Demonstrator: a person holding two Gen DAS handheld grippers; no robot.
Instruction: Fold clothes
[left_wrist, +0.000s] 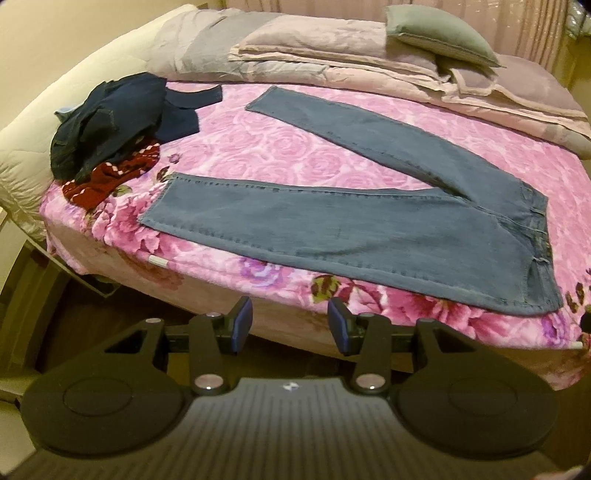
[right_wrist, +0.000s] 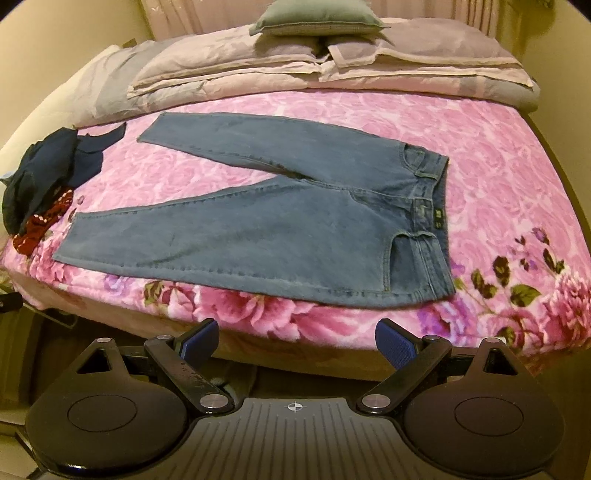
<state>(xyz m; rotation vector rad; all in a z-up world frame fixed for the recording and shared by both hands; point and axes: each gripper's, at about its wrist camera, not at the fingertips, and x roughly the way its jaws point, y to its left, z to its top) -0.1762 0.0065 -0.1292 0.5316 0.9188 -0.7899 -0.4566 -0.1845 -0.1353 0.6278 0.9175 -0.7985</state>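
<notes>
A pair of blue jeans (left_wrist: 332, 225) (right_wrist: 288, 229) lies flat on the pink floral bedspread (left_wrist: 258, 151) (right_wrist: 498, 177), legs spread in a V toward the left, waistband to the right. My left gripper (left_wrist: 290, 325) hovers open just off the bed's near edge, below the nearer leg. Held off the same edge, my right gripper (right_wrist: 295, 345) is open wide with nothing between its blue pads (right_wrist: 397, 345), below the jeans' hip side.
A heap of dark navy and red patterned clothes (left_wrist: 110, 136) (right_wrist: 44, 184) sits at the bed's left. Folded lilac bedding (left_wrist: 351, 59) (right_wrist: 314, 70) and a grey-green cushion (left_wrist: 439, 35) (right_wrist: 317, 16) lie across the far side. The floor lies below the near bed edge.
</notes>
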